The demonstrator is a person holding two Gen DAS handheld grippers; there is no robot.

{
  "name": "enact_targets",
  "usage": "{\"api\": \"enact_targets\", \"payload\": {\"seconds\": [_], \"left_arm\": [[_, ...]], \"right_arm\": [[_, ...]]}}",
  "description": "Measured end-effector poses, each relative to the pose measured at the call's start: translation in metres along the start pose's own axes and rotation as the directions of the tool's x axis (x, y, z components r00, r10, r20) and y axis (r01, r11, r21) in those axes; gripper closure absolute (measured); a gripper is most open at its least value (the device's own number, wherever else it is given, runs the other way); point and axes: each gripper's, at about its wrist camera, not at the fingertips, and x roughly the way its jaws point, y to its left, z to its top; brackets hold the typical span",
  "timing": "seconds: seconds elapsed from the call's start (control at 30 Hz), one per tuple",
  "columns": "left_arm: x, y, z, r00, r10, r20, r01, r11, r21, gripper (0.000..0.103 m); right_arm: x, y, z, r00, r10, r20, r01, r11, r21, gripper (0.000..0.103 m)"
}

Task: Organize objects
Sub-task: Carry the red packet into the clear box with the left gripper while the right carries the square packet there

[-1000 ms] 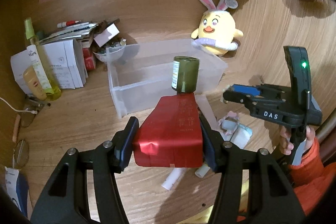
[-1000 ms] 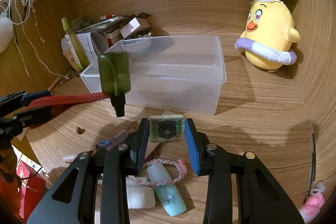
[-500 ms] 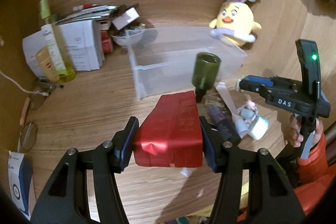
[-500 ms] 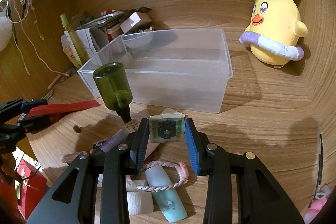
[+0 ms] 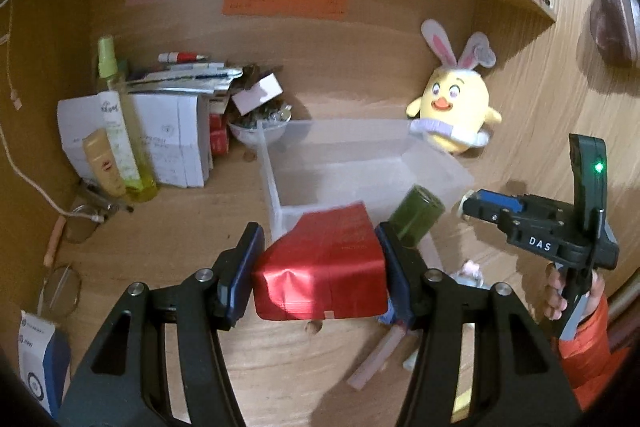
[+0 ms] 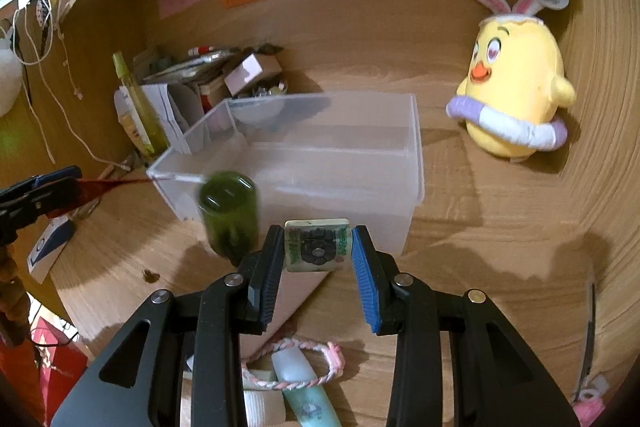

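My left hand-held gripper (image 5: 320, 273) clamps a crinkled red foil packet (image 5: 320, 267) just before the clear plastic bin (image 6: 304, 163) on the wooden bench (image 6: 480, 247). My right hand-held gripper (image 6: 318, 253) pinches a small green-and-white patterned tile (image 6: 318, 245). A blurred dark green cylindrical bottle (image 6: 229, 215) shows beside the bin's near corner.

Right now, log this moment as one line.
left gripper: shut on red packet | right gripper: shut on mahjong tile | clear bin: empty | green bottle: blurred, beside bin
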Motion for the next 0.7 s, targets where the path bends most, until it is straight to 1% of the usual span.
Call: {"api": "enact_targets", "payload": {"seconds": [0.13,0.2,0.47,0.7], "left_arm": [[0.005,0.003,0.013,1.0,-0.018,0.015,0.018,1.0,-0.014,0.046],[0.005,0.004,0.018,0.999,-0.026,0.022,0.027,0.999,-0.02,0.049],[0.007,0.006,0.041,0.998,-0.026,0.059,0.027,1.0,-0.016,0.049],[0.006,0.004,0.068,0.993,-0.025,0.112,0.026,1.0,-0.008,0.049]], "right_arm": [[-0.001,0.0,0.009,1.0,-0.007,0.02,0.007,1.0,-0.012,0.072],[0.0,0.001,0.014,1.0,-0.005,0.027,0.005,1.0,-0.017,0.072],[0.011,0.005,0.031,1.0,0.009,0.029,-0.008,0.999,-0.034,0.072],[0.016,0.006,0.045,0.999,-0.003,0.043,0.005,0.999,-0.052,0.072]]}}
